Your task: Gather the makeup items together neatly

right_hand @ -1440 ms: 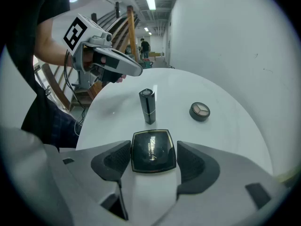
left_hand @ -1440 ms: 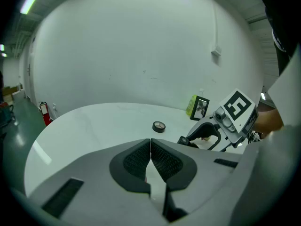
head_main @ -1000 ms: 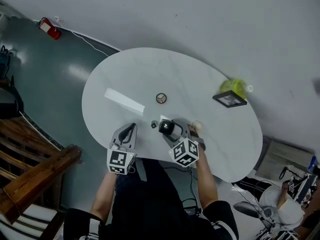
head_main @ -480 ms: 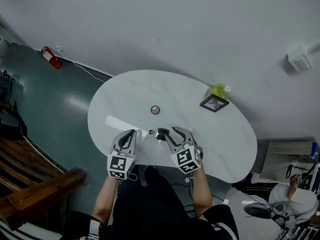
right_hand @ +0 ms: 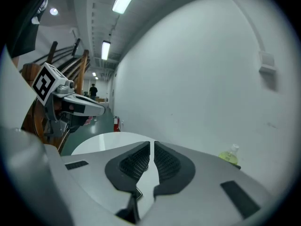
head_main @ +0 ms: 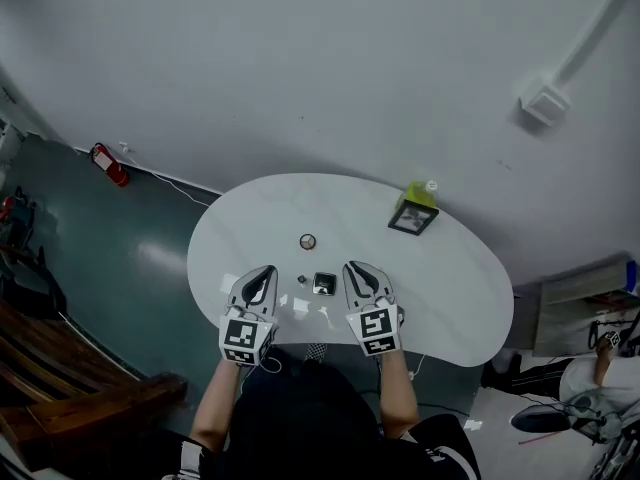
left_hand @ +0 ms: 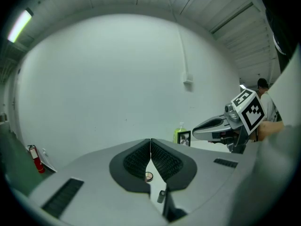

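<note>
Head view: left tongs shut empty, right tongs just closed on nothing, square compact between, bottle beyond.

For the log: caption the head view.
White oval table with round compact, square black case and small dark item near front; green bottle and picture frame at right.

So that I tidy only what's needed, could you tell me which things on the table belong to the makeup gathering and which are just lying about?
For the job:
round compact
square black compact
small dark item beside it

Just lying about:
green bottle
picture frame
</note>
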### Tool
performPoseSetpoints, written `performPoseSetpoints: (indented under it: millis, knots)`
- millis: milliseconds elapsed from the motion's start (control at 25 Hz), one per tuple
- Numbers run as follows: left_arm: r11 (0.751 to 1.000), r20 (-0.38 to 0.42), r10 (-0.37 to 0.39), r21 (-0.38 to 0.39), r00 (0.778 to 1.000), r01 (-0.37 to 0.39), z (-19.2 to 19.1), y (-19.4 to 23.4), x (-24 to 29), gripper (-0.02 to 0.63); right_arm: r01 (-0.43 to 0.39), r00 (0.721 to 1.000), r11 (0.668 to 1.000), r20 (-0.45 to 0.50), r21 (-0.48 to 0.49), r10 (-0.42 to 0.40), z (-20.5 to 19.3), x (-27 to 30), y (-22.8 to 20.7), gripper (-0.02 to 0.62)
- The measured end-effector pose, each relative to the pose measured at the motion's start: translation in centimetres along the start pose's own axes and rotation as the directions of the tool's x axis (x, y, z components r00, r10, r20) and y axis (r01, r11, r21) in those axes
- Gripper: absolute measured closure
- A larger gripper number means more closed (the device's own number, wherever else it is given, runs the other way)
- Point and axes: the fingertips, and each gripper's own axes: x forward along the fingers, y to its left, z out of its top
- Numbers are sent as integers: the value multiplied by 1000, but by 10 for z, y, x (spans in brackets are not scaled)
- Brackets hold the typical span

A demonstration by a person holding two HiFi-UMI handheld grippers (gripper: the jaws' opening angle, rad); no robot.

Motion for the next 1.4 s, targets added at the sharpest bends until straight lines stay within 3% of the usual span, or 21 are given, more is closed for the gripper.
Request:
performPoseSetpoints:
  millis: [360,720,1400]
  knots:
    - [999,60,-27,35,998,25,22,-20,-21,586,110,982,983,135,146,-130,20,-40,1,560]
    - [999,83,-34,32,996,31,25,-30,-30,586,96,986,988,125,122,-112,10,-51,15,560]
    - [996,49,-57,70,997,54,16,-30,-18,586,75,993,990,77,119,-85,-4,-38,15,560]
